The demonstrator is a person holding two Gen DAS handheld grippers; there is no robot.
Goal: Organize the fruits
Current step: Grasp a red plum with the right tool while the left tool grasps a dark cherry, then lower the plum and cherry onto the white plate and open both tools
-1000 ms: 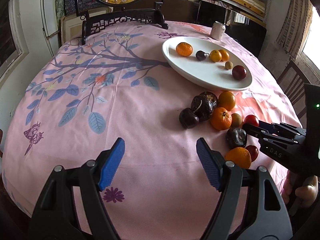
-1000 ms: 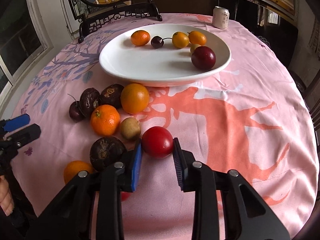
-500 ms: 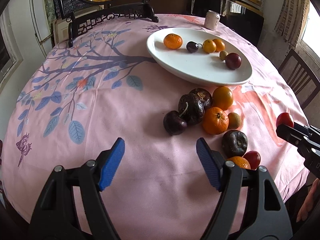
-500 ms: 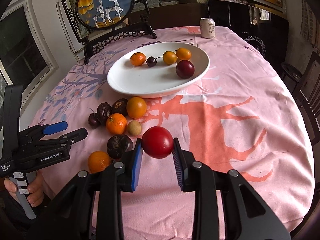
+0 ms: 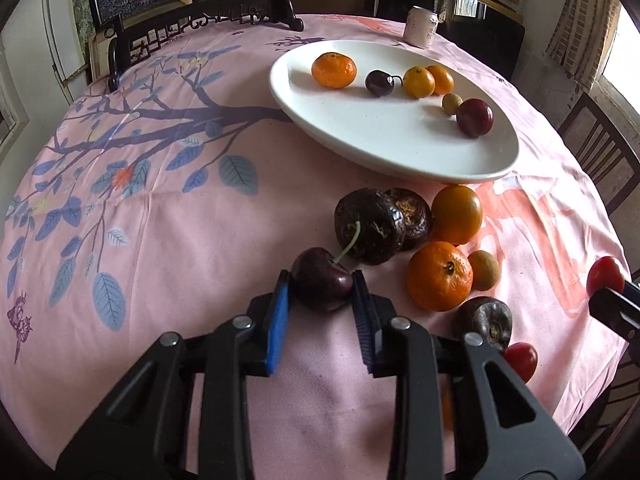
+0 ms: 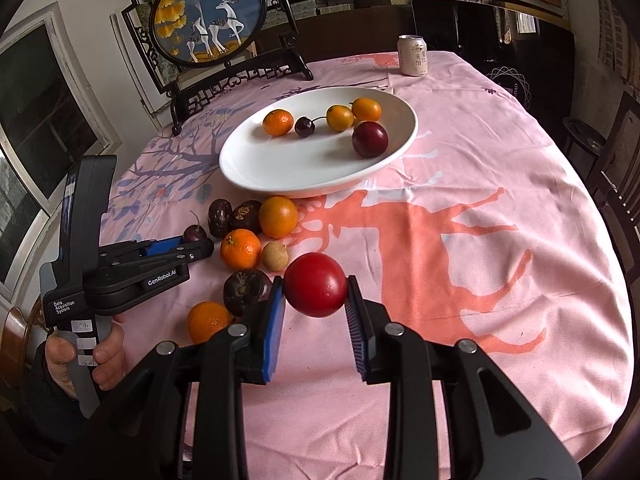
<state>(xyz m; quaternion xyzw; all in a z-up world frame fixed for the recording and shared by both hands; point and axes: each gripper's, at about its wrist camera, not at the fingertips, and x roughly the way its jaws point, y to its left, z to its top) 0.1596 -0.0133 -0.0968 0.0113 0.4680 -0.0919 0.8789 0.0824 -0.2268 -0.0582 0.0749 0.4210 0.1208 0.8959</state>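
Observation:
My left gripper (image 5: 320, 292) is shut on a dark cherry (image 5: 322, 285) that rests on the pink tablecloth. My right gripper (image 6: 315, 300) is shut on a red round fruit (image 6: 315, 290) and holds it above the cloth. A white oval plate (image 6: 280, 168) at the back holds a mandarin (image 6: 277, 122), a cherry (image 6: 304, 126), two small oranges and a dark plum (image 6: 370, 139). Loose fruits lie in front of the plate: dark wrinkled fruits (image 5: 370, 226), an orange (image 5: 456, 214), a mandarin (image 5: 439, 275) and a small brown fruit (image 5: 484, 270).
A drink can (image 6: 413, 55) stands at the table's far edge. A framed round deer picture on a black stand (image 6: 208, 28) stands at the back left. Wooden chairs (image 5: 600, 152) are at the right. Another small red fruit (image 5: 520, 360) lies near the table's front right.
My left gripper moved forward and closed on the dark cherry. My right gripper lifted higher with the red fruit.

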